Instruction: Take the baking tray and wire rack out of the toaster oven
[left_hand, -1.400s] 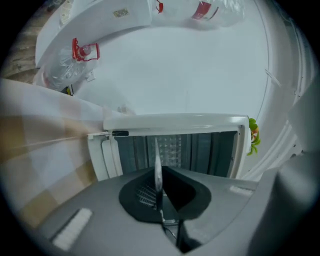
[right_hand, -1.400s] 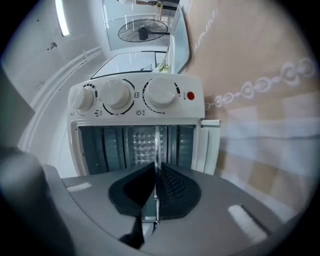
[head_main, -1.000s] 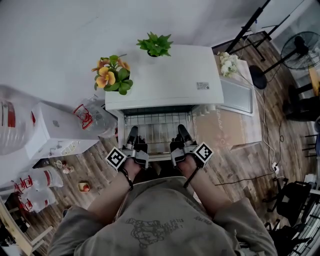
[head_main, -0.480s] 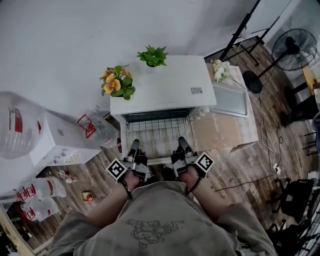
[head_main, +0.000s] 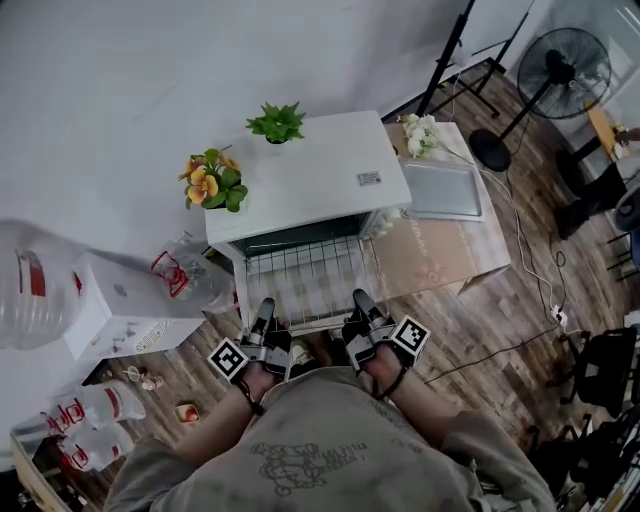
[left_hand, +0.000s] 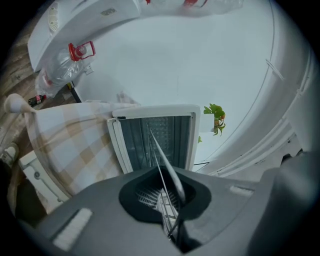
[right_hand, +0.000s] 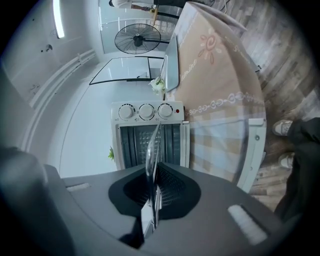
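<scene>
The white toaster oven (head_main: 300, 175) stands with its mouth toward me. The wire rack (head_main: 305, 280) sticks out of it, mostly withdrawn and level. My left gripper (head_main: 264, 312) is shut on the rack's front edge at the left, and my right gripper (head_main: 358, 303) is shut on the same edge at the right. In the left gripper view the rack (left_hand: 156, 155) runs edge-on from the left gripper (left_hand: 169, 212) to the oven (left_hand: 155, 111). The right gripper view shows the rack (right_hand: 151, 147) edge-on in the right gripper (right_hand: 151, 207). A silver baking tray (head_main: 443, 190) lies on the table right of the oven.
Orange flowers (head_main: 210, 180) and a green plant (head_main: 277, 122) sit on the oven's top. White flowers (head_main: 420, 130) stand by the tray. The open glass door (right_hand: 250, 150) hangs at the right. A water bottle (head_main: 30, 285) and white box (head_main: 120, 305) are left; a fan (head_main: 565, 65) is far right.
The rack has slid further out of the oven toward me, with both grippers still shut on its front edge. The view has shifted, so the oven sits a little further left.
</scene>
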